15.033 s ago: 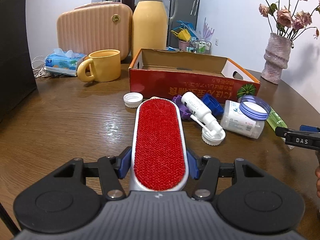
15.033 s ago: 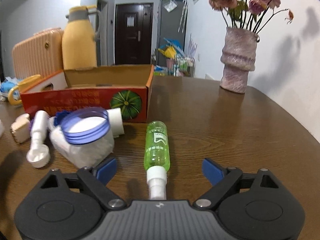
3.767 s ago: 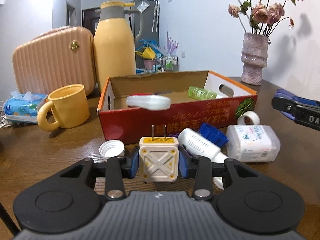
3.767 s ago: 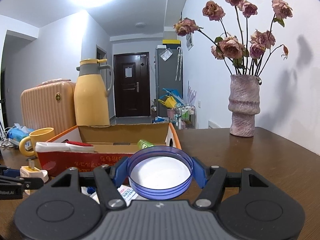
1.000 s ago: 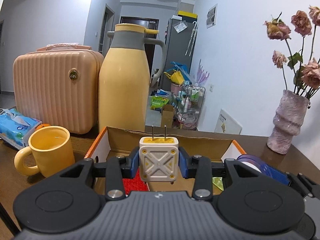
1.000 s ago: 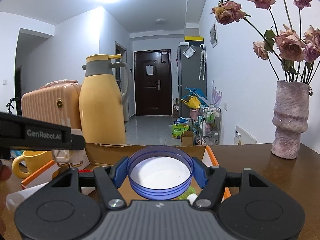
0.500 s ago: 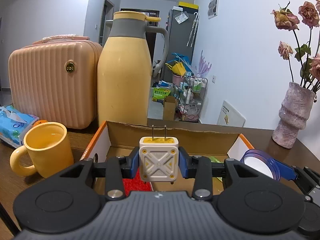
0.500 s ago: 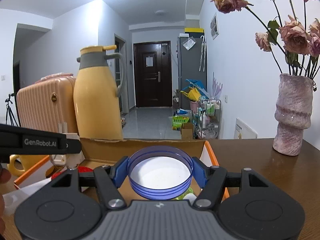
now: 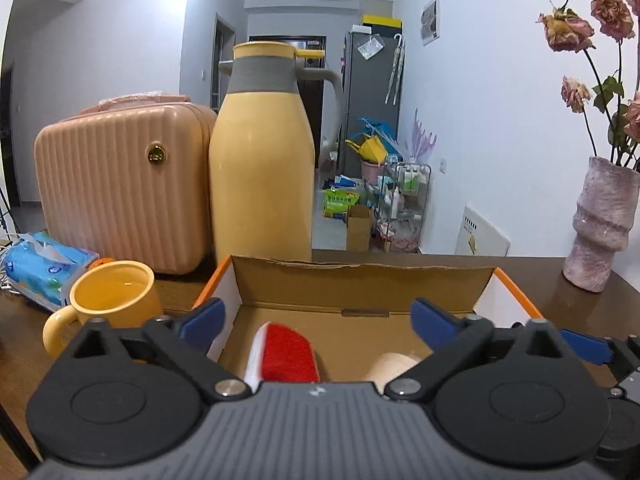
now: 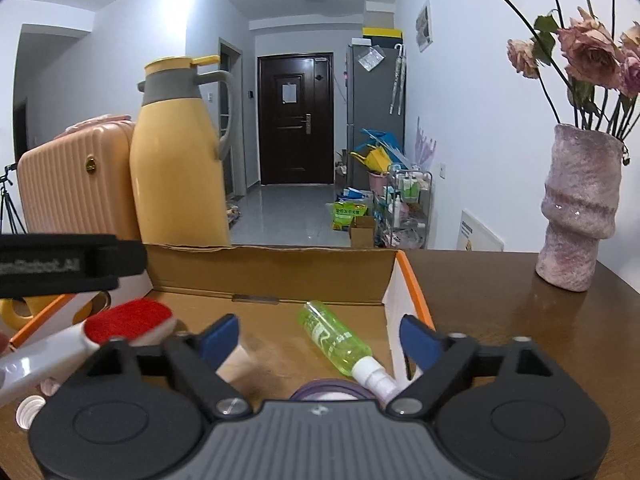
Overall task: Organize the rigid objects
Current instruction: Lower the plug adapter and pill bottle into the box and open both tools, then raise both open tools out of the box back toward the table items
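My left gripper hangs over the open cardboard box, its jaws opening with nothing between them. Below it in the box lie the red lint brush and a blurred pale plug adapter. My right gripper is over the same box, jaws opening and empty. The blue lid shows just under it, mostly hidden by the gripper body. A green spray bottle and the brush lie on the box floor. The left gripper's arm crosses the left edge of the right wrist view.
Behind the box stand a yellow thermos jug and a pink ribbed case. A yellow mug and a tissue pack sit to the left, and a vase of dried roses to the right. A white cap lies on the wooden table.
Both grippers have opened. The plug adapter has left the left jaws and the blue lid has left the right jaws; both have dropped into the box.
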Available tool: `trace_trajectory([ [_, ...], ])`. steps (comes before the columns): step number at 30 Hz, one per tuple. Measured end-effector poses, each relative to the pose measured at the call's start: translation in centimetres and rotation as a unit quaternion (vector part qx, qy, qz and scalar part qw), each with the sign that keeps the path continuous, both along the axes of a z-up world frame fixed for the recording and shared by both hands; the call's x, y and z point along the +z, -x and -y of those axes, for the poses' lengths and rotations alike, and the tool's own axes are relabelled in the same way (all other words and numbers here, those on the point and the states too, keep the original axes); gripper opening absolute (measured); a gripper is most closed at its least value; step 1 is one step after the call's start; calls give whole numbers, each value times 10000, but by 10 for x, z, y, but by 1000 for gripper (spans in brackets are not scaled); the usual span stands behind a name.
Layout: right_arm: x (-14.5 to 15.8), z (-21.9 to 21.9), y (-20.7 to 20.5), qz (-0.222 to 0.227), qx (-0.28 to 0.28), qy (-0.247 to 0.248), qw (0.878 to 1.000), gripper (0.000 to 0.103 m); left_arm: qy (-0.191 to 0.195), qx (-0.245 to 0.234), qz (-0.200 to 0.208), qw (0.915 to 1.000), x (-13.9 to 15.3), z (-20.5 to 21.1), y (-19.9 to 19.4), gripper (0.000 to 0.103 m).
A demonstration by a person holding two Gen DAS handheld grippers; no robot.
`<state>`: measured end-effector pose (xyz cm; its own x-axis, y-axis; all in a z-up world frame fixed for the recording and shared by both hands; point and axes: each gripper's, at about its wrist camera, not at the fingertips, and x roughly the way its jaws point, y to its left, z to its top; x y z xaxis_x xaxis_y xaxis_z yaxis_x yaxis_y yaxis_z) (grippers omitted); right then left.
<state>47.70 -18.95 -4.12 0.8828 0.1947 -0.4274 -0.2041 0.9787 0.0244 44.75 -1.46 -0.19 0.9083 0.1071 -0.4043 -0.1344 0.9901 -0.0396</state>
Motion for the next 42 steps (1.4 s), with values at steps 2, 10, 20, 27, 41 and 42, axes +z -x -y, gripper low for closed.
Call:
trace_trajectory([
  [2, 0, 1, -1, -22, -40, -18, 10000, 102, 15, 17, 3, 10000, 1, 0, 0, 103],
  [10, 1, -1, 1, -14, -90, 66, 9999, 103, 117, 77, -41, 9999, 1, -5, 0, 103],
  [20, 7, 2, 13, 198, -137, 26, 9997, 103, 179, 83, 165, 9997, 8, -8, 11, 103],
  [27, 11, 4, 31, 368, -155, 26, 9992, 103, 78, 34, 330, 9994, 11, -8, 30, 103],
  [41, 10, 2, 83, 605, -155, 38, 9980, 103, -159, 5, 484, 9987, 10, -13, 83, 103],
  [42, 10, 2, 86, 620, -151, 36, 9980, 103, -164, 11, 484, 9987, 10, -14, 85, 103],
])
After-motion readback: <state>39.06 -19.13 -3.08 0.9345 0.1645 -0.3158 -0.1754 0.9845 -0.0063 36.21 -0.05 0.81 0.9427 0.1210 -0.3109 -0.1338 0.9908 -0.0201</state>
